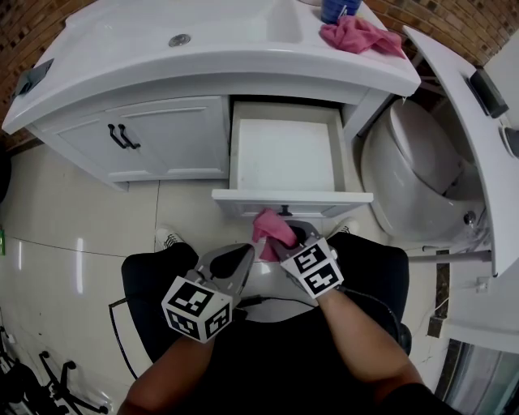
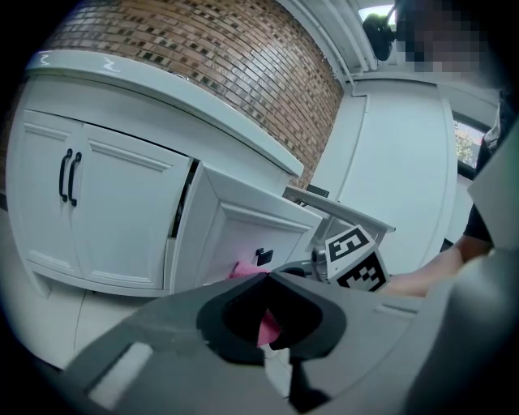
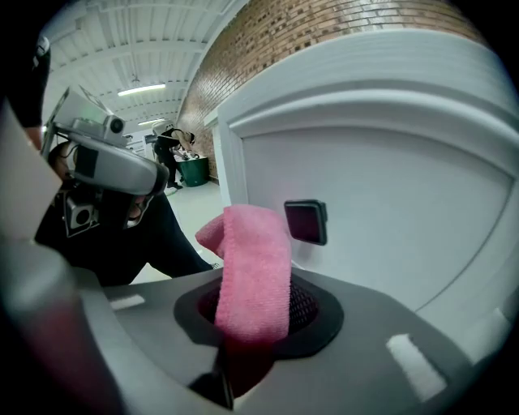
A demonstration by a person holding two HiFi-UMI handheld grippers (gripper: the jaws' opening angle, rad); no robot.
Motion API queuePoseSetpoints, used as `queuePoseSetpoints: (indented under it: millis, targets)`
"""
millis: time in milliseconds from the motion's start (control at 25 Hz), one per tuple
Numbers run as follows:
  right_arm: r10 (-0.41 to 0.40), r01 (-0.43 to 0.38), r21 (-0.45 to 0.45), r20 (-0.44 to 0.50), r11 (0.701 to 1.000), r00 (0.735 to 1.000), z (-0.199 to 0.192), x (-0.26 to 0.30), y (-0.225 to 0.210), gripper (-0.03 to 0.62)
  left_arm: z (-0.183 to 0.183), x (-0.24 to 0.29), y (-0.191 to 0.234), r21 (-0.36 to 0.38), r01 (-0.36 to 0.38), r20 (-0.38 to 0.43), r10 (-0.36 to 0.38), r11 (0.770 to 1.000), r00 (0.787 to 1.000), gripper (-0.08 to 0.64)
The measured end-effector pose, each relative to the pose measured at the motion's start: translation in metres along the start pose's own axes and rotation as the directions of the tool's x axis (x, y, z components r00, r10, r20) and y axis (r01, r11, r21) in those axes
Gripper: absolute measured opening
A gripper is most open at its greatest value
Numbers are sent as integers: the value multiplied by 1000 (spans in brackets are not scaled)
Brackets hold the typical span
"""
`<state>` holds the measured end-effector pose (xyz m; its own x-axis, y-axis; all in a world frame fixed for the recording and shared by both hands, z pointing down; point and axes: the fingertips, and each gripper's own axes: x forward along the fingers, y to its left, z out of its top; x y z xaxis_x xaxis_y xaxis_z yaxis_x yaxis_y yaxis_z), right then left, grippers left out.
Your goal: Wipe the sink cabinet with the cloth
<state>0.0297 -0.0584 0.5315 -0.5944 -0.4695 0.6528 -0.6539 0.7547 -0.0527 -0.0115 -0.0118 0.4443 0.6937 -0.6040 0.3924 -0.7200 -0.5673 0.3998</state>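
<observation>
The sink cabinet [image 1: 162, 138] is a white, panelled unit under a smooth, curved white countertop [image 1: 203, 57] with a round metal drain fitting [image 1: 179, 40]. The two left doors carry slim black bar handles [image 1: 122, 136]. To the right of the doors, one drawer [image 1: 284, 198] is pulled out; its rectangular interior is plain white. The right gripper [image 1: 285, 239] is clamped on the cloth [image 1: 270, 228], a pink piece with a fine looped pile. In the right gripper view the cloth [image 3: 255, 275] stands up from between the closed grey jaws as a folded strip, close to the drawer front and just left of its small, square black knob [image 3: 306, 221]; whether it touches the panel cannot be told. The left gripper [image 1: 246, 250] sits just left of the right one, below the drawer's front edge. In its own view its jaws [image 2: 266, 280] are together with nothing clamped; pink shows only through the oval opening behind the tips. A second, crumpled pink cloth [image 1: 357, 34] lies at the countertop's right rear corner, beside a blue container [image 1: 336, 8]. A glossy white toilet [image 1: 413, 170] stands right of the cabinet. The floor [image 1: 65, 235] is pale, shiny tile, and the wall [image 2: 243, 73] behind is brown brick.
</observation>
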Motion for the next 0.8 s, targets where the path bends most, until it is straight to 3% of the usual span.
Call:
queuePoseSetpoints:
  millis: [320, 800]
  targets:
    - [-88, 88, 77, -5, 993, 996, -21, -26, -37, 94, -1, 17, -21, 18, 36, -19, -36, 999, 999, 5]
    - [-242, 239, 239, -16, 941, 970, -51, -76, -97, 94, -4, 31, -37, 25, 66, -39, -65, 998, 997, 5]
